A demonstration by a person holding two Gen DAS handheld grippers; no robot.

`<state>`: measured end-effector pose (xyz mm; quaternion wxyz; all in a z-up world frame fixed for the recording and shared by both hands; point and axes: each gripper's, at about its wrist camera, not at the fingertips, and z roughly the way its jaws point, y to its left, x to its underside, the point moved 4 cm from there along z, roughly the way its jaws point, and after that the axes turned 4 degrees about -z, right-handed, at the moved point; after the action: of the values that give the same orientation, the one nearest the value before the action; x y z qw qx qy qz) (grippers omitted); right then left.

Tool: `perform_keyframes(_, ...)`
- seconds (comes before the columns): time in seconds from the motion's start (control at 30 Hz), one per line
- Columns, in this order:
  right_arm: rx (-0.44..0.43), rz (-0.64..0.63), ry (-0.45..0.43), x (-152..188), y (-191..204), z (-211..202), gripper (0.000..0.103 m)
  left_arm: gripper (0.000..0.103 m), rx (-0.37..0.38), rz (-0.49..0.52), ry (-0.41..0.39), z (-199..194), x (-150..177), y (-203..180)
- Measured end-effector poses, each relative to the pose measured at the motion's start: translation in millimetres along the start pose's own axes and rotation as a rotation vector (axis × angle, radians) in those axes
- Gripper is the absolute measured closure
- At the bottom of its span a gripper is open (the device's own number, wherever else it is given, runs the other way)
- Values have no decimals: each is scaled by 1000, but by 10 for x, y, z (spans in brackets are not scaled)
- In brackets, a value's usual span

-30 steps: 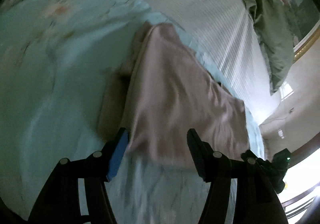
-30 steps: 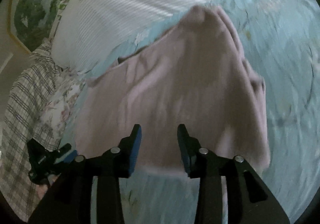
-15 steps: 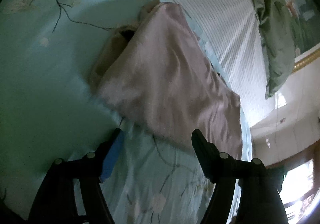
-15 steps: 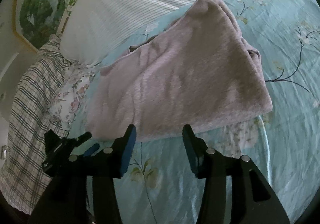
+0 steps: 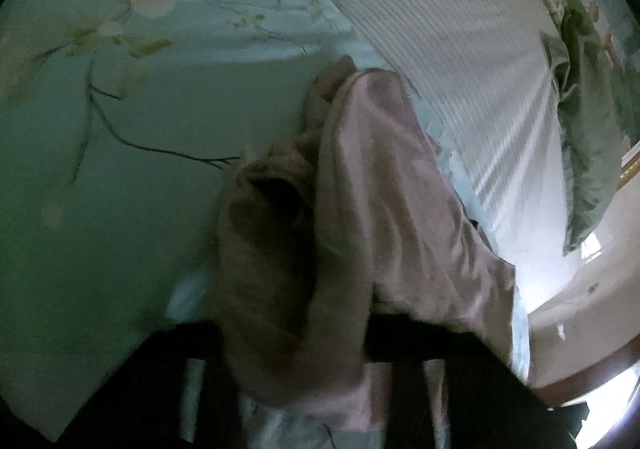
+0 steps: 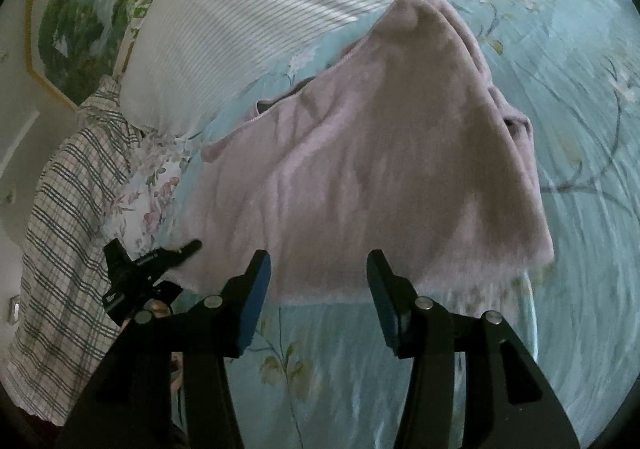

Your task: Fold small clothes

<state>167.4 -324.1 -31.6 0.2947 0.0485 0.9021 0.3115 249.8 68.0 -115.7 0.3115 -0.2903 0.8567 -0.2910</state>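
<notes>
Two grippers flank the pink garment (image 6: 372,153) on the bed (image 6: 580,169): the right gripper (image 6: 318,289) gapes empty, the left gripper's (image 5: 320,361) state is hidden under cloth, so lifting may undo the fold.

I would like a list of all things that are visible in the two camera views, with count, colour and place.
garment: one, pale pink, lying folded on the floral sheet in the middle of both views; in the left wrist view its near edge drapes over the tongs
floral sheet: one, light blue with flower print, under the garment
striped cover: one, white with grey stripes, beyond the garment
checked cloth: one, white with dark checks, at the left edge of the right wrist view
green cloth: one, grey-green, far right in the left wrist view
picture: one, green landscape, gold frame, on the wall
left tongs: black, covered by garment, state unclear
right tongs: black with blue pads, open, just short of the garment's near edge
</notes>
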Motion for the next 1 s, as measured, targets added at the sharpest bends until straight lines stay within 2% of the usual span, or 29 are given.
perform_keyframes(0.07, -13, -8, -9, -99, -10, 6, 51, 95, 14, 25, -13, -32, -13, -94)
perform_keyframes(0.27, -56, 3, -18, -454, -70, 30, 51, 95, 53, 277, -36, -138, 176, -877)
perform_keyframes(0.4, -107, 14, -10, -695, -56, 112, 51, 95, 80, 484, -3, -17, 550, -1509)
perform_keyframes(0.47, -129, 21, 7, -793, -52, 197, 51, 95, 87, 562, 19, 59, 739, -1676)
perform_keyframes(0.53, -152, 36, 41, -855, -70, 320, 43, 95, 83, 636, 52, 185, 964, -1810)
perform_keyframes(0.57, -164, 42, 58, -871, -83, 379, 35, 95, 86, 656, 69, 232, 1046, -1832)
perform_keyframes(0.6, -171, 50, 74, -896, -97, 460, 33, 95, 88, 672, 92, 300, 1136, -1840)
perform_keyframes(0.73, -167, 51, 130, -941, -124, 722, 33, 95, 92, 675, 142, 427, 1279, -1803)
perform_keyframes(0.9, -187, 66, 180, -1004, -96, 1010, 33, 95, 131, 651, 127, 356, 1204, -1796)
perform_keyframes(1.0, -230, 84, 202, -1101, -12, 1216, 33, 95, 140, 650, 120, 291, 1169, -1795)
